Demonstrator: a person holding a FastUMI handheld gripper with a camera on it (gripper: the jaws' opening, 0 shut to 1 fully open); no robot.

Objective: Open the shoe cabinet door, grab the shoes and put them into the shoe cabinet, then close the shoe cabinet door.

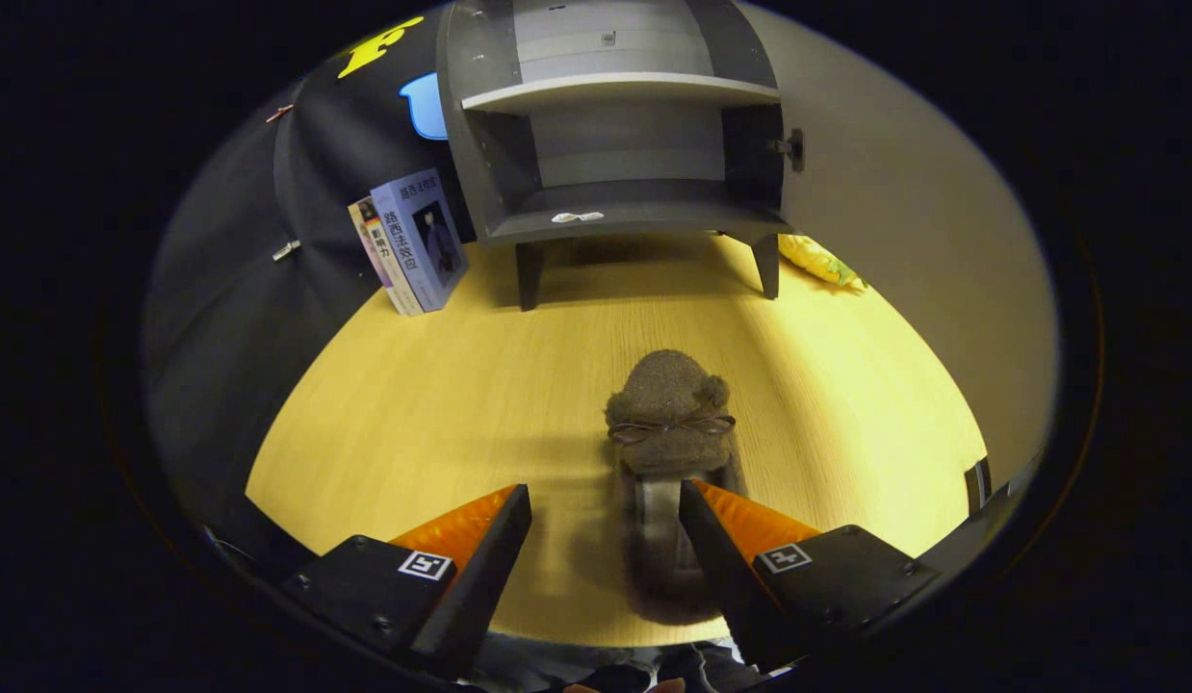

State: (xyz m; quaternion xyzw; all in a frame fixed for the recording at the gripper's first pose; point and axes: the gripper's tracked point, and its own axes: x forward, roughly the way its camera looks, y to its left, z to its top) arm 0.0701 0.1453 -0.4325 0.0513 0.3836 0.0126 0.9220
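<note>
The slipper [669, 423], a fuzzy brown one with a thin bow across its top, lies on the wooden tabletop [442, 414], toe pointing away from me toward the cabinet. Its heel end reaches back between my fingers, nearer the right one. My gripper [606, 510] is spread wide: the right finger sits over or against the slipper's open heel, the left finger stands well apart from it over bare wood. Nothing is clamped. Whether the right finger actually touches the lining, I can't quite tell; that part is in shadow and blurred.

Far beyond the slipper stands the shoe cabinet [615, 125], grey, raised on short legs, its front open. Its door [904, 192] is swung out to the right, a small knob [790, 147] showing at its edge. Inside, one pale shelf [620, 91] above, and on the bottom board a small white scrap [577, 218].

Left of the cabinet, a few books [413, 241] lean upright against the dark cloth wall. On the right, just behind the cabinet's right leg, something yellow and crumpled [822, 260] lies by the door.
</note>
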